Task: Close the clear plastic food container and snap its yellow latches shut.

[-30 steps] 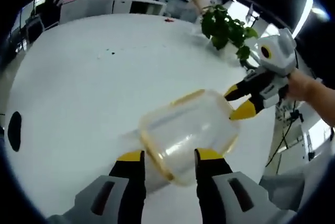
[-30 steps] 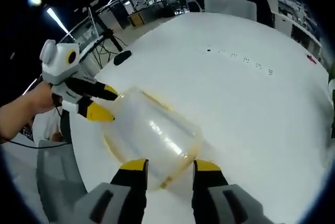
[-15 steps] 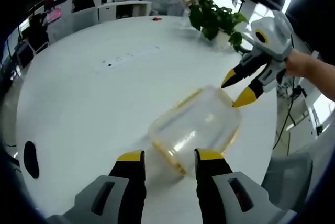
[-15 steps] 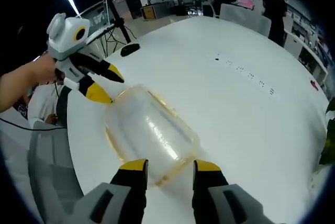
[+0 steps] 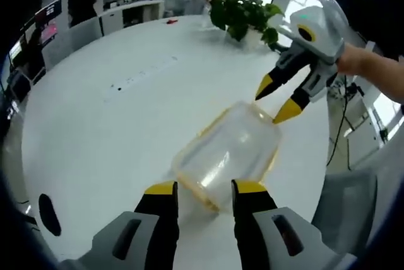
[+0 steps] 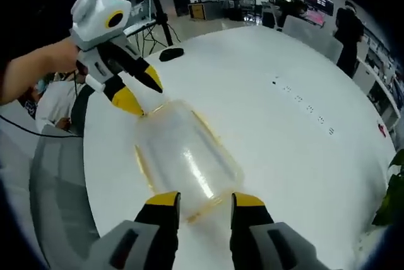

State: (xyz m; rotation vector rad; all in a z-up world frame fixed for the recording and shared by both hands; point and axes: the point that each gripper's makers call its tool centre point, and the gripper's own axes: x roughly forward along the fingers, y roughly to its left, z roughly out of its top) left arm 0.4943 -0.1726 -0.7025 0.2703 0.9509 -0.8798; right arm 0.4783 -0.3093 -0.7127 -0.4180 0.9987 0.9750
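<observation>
Container sits near the table edge, lid on. Left gripper and right gripper both gape wide at its ends, empty. Latches probably next.

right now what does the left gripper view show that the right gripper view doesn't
Left gripper view alone: the whole leafy green potted plant at the table's far edge, and the right gripper, open, above the container's far end.
Right gripper view alone: a black oval object on the table, and the left gripper, open.
Both: the clear plastic food container with yellow trim lying on the round white table.
</observation>
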